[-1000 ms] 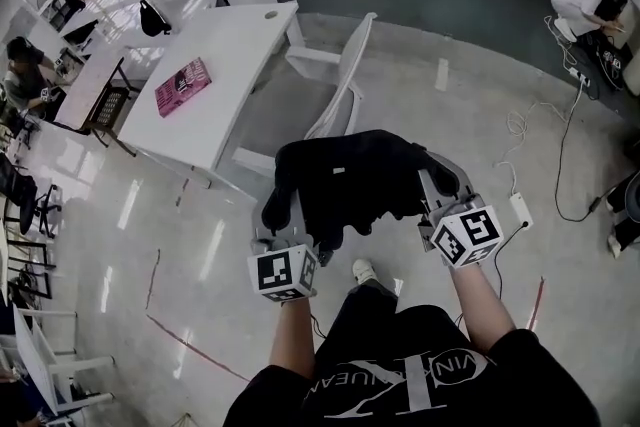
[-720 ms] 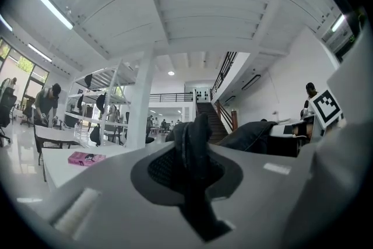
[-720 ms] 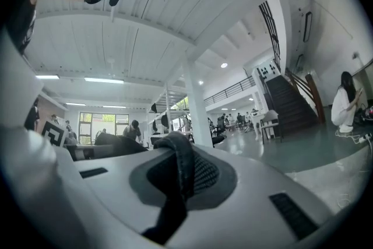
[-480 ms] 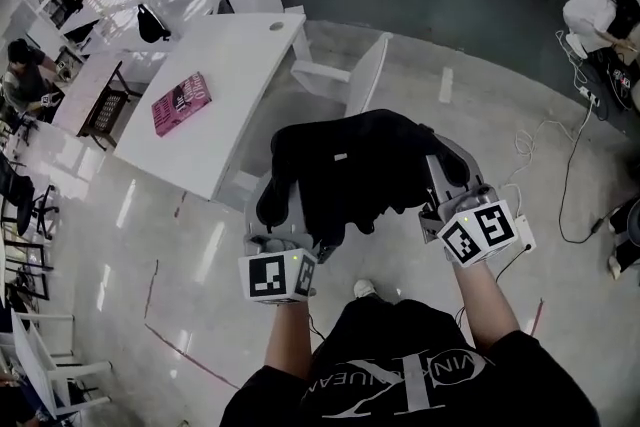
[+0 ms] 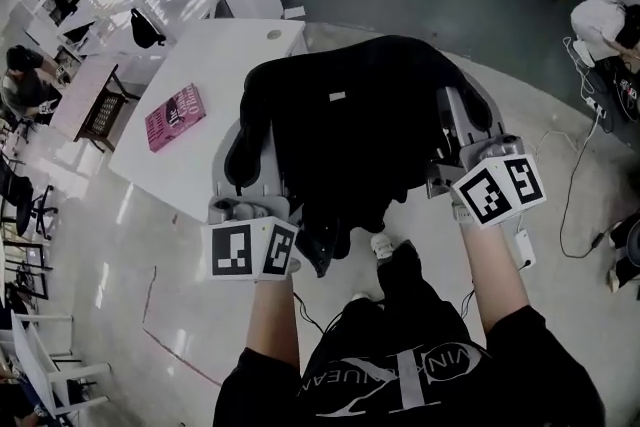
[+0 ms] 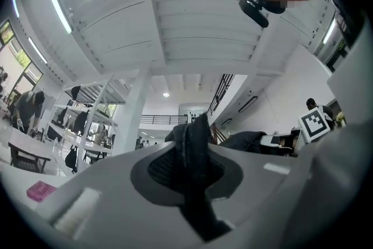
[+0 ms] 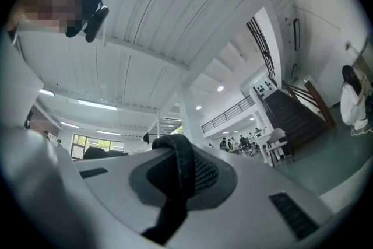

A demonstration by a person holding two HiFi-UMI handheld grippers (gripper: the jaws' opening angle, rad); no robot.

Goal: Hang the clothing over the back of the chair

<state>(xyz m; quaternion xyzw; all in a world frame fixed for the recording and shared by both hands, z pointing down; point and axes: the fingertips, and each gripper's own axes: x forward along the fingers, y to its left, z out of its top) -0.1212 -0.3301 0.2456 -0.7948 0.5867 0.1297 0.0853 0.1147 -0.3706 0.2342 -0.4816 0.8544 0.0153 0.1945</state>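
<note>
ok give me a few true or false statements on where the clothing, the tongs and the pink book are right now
1. The left tongs and the right tongs are both shut on the black clothing. True.
2. The clothing already hangs over a chair back. False: it is held up between the two tongs, in front of the person.
3. A pink book lies on the white table. True.
4. In the head view the white table is to the right of the clothing. False: it is to its left.
</note>
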